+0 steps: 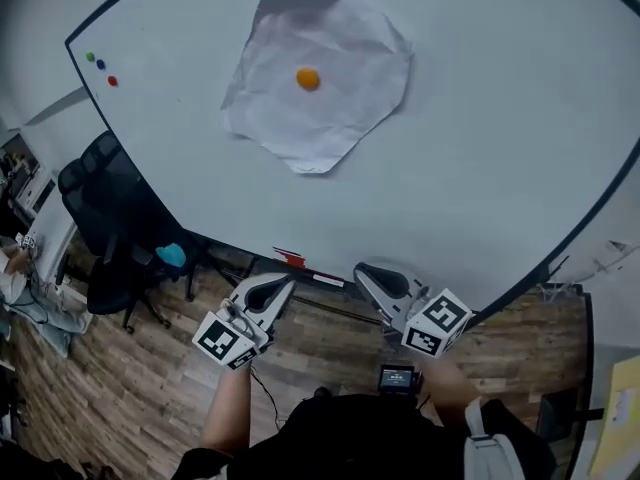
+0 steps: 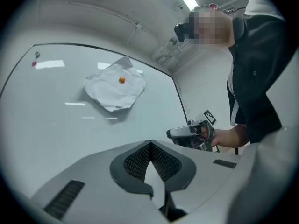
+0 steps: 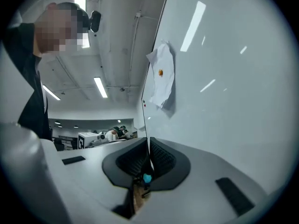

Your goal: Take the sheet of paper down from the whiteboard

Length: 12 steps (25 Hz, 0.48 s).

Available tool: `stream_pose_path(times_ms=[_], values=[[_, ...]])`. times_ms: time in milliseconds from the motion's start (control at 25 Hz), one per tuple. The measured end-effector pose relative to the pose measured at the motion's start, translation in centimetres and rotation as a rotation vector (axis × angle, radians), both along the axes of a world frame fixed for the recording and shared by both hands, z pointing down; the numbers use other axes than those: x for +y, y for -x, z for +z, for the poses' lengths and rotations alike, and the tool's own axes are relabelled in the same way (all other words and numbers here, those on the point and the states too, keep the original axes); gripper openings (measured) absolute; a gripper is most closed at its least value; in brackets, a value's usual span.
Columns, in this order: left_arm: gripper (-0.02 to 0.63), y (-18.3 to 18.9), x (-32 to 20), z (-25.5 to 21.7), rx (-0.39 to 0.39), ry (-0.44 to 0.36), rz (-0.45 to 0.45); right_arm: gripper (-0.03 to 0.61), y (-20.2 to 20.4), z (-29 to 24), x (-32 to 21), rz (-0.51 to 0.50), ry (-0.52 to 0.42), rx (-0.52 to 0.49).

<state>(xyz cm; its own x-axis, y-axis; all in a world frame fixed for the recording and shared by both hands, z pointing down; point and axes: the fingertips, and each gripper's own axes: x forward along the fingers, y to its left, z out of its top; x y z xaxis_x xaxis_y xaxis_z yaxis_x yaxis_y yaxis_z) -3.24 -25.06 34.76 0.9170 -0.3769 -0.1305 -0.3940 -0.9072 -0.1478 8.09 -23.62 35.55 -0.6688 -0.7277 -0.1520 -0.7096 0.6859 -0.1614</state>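
Observation:
A crumpled white sheet of paper (image 1: 315,78) hangs on the whiteboard (image 1: 480,148), pinned at its middle by an orange magnet (image 1: 307,79). The same sheet of paper (image 2: 116,87) appears in the left gripper view, and the sheet of paper (image 3: 163,76) also shows in the right gripper view. My left gripper (image 1: 283,284) and right gripper (image 1: 362,272) are both shut with nothing in them, held side by side below the board's lower edge, well under the paper. In the left gripper view the right gripper (image 2: 174,133) is seen in a hand.
Small green, blue and red magnets (image 1: 100,64) sit at the board's top left corner. A red item (image 1: 289,259) lies on the board's bottom ledge. A black office chair (image 1: 110,218) stands to the left on the wooden floor (image 1: 120,388).

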Motion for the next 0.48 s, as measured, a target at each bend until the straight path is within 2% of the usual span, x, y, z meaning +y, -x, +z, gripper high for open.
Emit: stream_pose_path(times_ms=[120,280,480], values=[[0.009,1.2,-2.2,-4.3,0.042,-0.092,0.035,0.021,0.4,-3.3,-0.6,0.073,-0.07,0.049],[0.009,0.7,-4.2,-9.4,0.032,-0.225,0.076,0.021,-0.5,-8.5,-0.8,0.183,-0.212,0.295],[0.009,-0.8,-6.2,-13.4,-0.016,-0.317,0.044,0.021,-1.7,-17.2,-0.4,0.239,-0.361,0.453]])
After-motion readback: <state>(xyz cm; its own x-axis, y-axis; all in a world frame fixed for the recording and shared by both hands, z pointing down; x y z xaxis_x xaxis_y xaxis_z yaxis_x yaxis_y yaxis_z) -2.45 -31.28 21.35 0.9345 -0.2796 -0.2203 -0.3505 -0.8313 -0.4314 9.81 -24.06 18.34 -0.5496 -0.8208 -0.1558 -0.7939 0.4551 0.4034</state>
